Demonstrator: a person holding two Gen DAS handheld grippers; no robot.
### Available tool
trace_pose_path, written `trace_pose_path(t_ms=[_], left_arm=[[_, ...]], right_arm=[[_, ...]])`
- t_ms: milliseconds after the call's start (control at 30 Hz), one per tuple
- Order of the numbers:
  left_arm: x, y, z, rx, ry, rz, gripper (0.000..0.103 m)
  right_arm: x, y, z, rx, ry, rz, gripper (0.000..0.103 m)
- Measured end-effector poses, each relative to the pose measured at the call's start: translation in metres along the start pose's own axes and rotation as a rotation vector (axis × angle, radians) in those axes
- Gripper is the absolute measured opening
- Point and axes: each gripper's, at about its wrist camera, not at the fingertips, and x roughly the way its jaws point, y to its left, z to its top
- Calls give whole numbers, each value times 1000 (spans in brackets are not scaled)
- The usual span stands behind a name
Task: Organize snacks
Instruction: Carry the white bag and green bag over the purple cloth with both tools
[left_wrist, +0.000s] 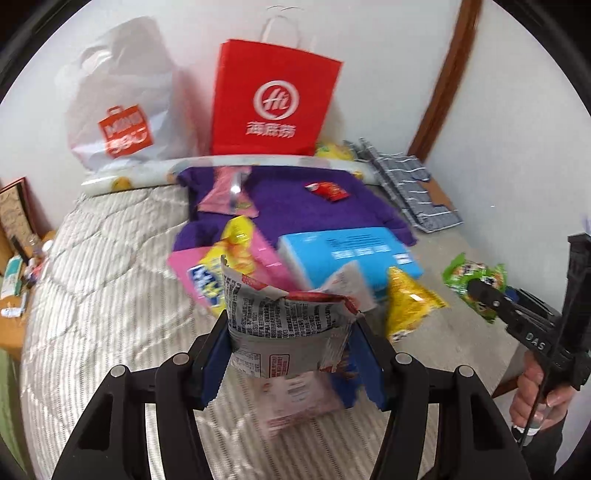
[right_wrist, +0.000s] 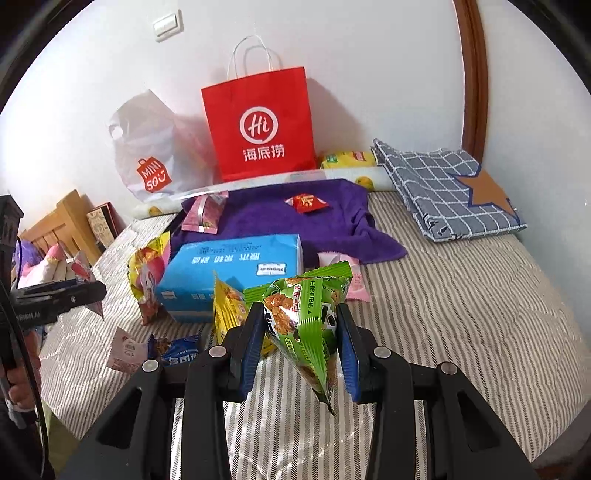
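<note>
Each claw is clenched on a snack, lifted off the bed for sorting: left claw (left_wrist: 291, 343) grips a grey packet (left_wrist: 284, 328) at lower centre, right claw (right_wrist: 301, 343) a green packet (right_wrist: 308, 321); the red bag (right_wrist: 260, 125) waits at upper centre.

Soft, even daylight fills both views; the red paper bag (right_wrist: 260, 125) throws a faint shadow rightward onto the white wall (right_wrist: 388, 74). Fisheye bending curves the wooden door frame (right_wrist: 471, 74), with black corners around it. The left wrist view is motion-blurred, worst around the white plastic bag (left_wrist: 122, 96); the right wrist view is sharp.
</note>
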Motion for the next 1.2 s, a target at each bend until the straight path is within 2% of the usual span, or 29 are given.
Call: trace_pose_path(t_ms=[200,467,833,1200], left_arm=[[-2,-16,10,-23,-43,-103,59],[0,-26,31,-46,-84,-94,59],[11,-34,70,3,-114,25,59],[27,-24,118,-14,-153,102,59]], right_arm=[[-12,3,12,-4,-40,10,38],[-16,7,33,-39,-73,17,38],[7,5,76,-46,-97,7,38],[42,5,124,-57,-118,9,38]])
